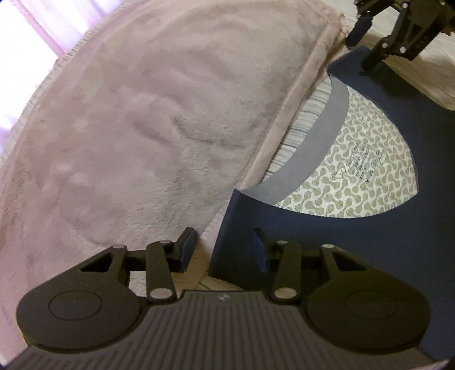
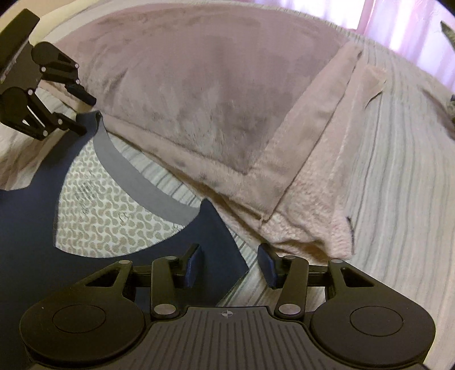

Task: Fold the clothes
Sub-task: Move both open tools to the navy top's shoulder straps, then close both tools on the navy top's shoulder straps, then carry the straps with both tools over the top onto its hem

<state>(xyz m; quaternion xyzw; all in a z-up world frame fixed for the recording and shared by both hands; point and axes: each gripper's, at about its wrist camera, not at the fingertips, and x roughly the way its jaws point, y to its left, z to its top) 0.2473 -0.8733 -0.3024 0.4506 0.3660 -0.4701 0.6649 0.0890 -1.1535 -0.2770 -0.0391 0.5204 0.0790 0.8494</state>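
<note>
A navy top (image 1: 369,256) (image 2: 28,227) lies flat on the bed, showing a grey neckband (image 1: 321,136) (image 2: 136,182) and a beige patterned inner lining (image 1: 355,170) (image 2: 108,213). My left gripper (image 1: 224,250) is open, and one shoulder corner of the top sits between its fingers, unclamped. My right gripper (image 2: 231,264) is open too, straddling the other shoulder corner. Each gripper shows in the other's view: the right gripper (image 1: 361,48) at top right, the left gripper (image 2: 84,112) at top left, both with jaws apart at the garment's edge.
A thick pink fleece blanket (image 1: 156,113) (image 2: 199,85) lies folded just beyond the neckline, its edge touching the top. A striped pale bedsheet (image 2: 398,170) (image 1: 301,122) covers the bed. Bright pink curtains (image 2: 398,22) hang behind.
</note>
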